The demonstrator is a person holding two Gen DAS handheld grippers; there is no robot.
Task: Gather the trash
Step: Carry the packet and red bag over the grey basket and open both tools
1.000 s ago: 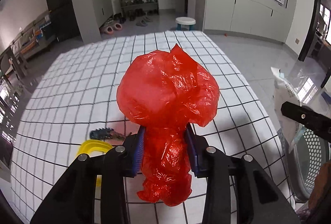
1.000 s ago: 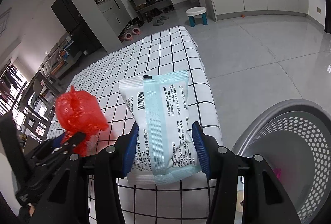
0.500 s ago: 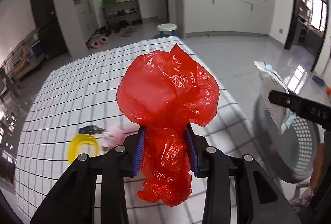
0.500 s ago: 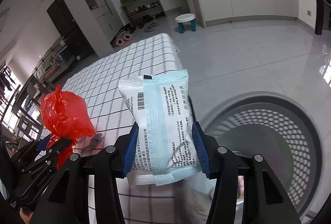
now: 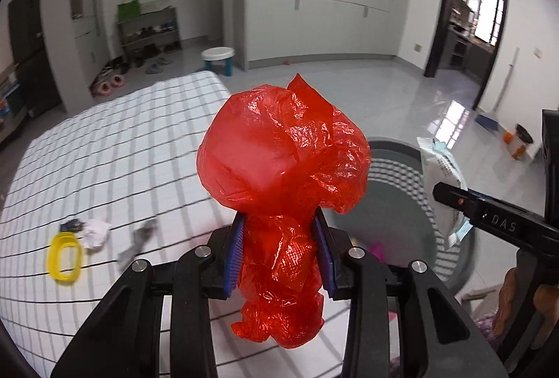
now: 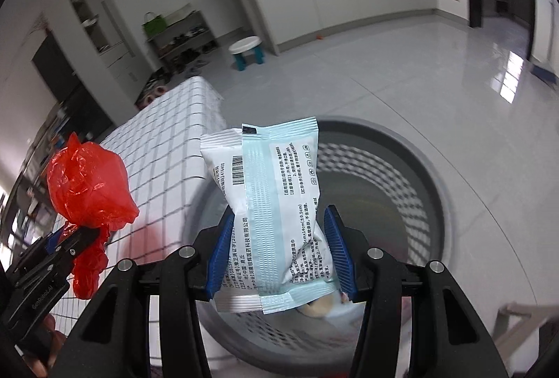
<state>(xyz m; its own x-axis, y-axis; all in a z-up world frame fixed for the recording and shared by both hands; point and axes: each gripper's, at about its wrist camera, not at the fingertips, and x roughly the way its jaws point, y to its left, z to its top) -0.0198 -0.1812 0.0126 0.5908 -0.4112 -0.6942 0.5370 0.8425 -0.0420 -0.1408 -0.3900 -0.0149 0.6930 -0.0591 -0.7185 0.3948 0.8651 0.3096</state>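
Left gripper [image 5: 279, 254] was clamped on the red bag [image 5: 283, 168], light, crumply, best pinched at its neck, beside the basket [image 6: 433, 168]; right gripper [image 6: 279, 252] gripped the slick wipes packet [image 6: 276, 203] above it.

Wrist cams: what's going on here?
Trash pickup with handheld grippers. The left gripper clamps a crumpled red plastic bag; the right gripper clamps a white-and-blue packet above the grey perforated bin beside the checkered table. Neither is dropped yet. A yellow ring and scraps lie on the table.
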